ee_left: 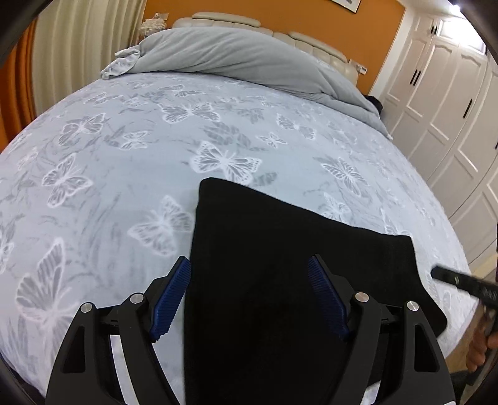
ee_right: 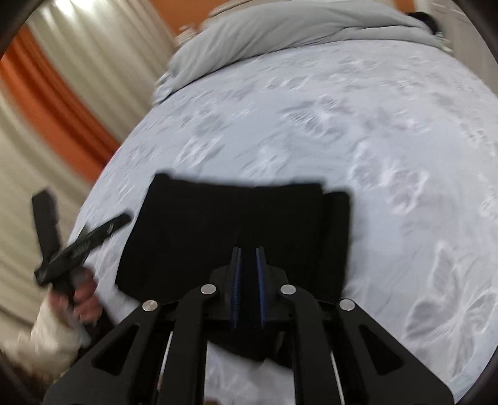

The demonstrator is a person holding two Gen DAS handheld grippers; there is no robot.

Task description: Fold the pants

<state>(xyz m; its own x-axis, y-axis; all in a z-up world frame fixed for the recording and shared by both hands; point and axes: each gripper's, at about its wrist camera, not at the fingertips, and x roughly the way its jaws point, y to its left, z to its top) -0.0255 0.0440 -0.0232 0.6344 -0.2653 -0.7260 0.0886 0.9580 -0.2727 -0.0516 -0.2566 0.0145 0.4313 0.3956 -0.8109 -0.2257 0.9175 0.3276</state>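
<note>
— Left gripper (ee_left: pixel 249 280): state and position?
— Jaws wide apart, blue ribbed pads (ee_left: pixel 172 296) clear of the cloth; it hangs over the near left part of the black pants (ee_left: pixel 280 264), gripping nothing.

— Right gripper (ee_right: pixel 248 274)?
— Jaws drawn together, only a thin slit between the blue pads. Black fabric lies below the tips; whether any is pinched cannot be told, as the right wrist view is blurred.

— Item one, the pants?
— Folded into a flat black rectangle, lying near the foot edge of the bed, one narrower layer showing at its right side in the right wrist view.

— Containers?
— Only the white wardrobe (ee_left: pixel 442 102), doors closed, contents unseen.

— Surface and room?
— Pale blue bedsheet (ee_left: pixel 140 155) with butterfly print; grey duvet (ee_left: pixel 233 53) bunched at the far end against a cream padded headboard (ee_left: pixel 224 20); orange wall (ee_left: pixel 311 15); cream and orange curtains (ee_right: pixel 62 93) on the left.

— Other things nearby?
— A hand (ee_right: pixel 84 299) with a pale sleeve holds the left tool beside the pants' left edge.
</note>
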